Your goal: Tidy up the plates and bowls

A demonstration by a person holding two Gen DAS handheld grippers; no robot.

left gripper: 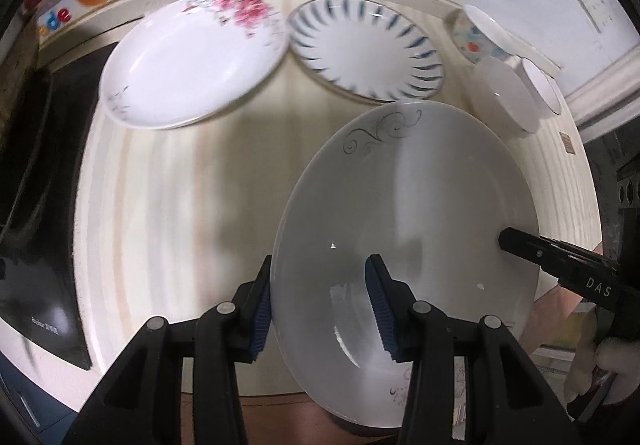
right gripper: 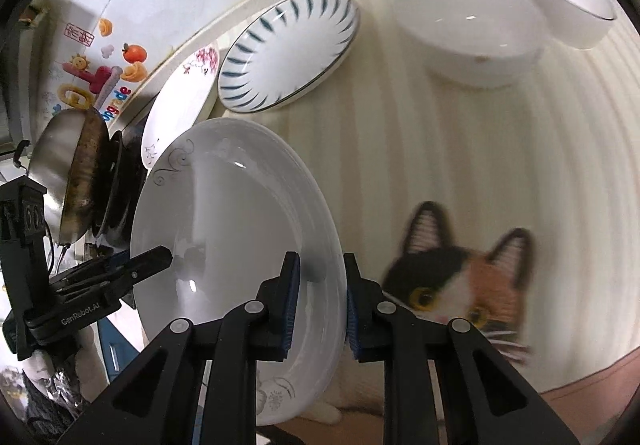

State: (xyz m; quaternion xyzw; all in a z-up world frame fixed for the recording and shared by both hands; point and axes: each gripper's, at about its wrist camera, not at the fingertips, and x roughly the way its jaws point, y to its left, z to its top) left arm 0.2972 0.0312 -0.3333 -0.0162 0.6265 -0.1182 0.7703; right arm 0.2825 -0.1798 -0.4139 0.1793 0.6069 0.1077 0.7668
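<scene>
Both grippers grip one big white plate with grey swirls (left gripper: 404, 213): the left gripper (left gripper: 320, 309) has its fingers shut on the rim at 6 o'clock, and the right gripper (right gripper: 320, 309) pinches the far edge. The job looks barely begun, since the pink flower plate (left gripper: 192, 61) at 11 o'clock, the blue striped plate (left gripper: 366, 49) at 12 o'clock and three bowls (right gripper: 468, 29) at 2 o'clock all lie apart on the counter (left gripper: 168, 189), unstacked. Readable writing: "DAS" on the right gripper, "GenRobot.AI" on the left.
</scene>
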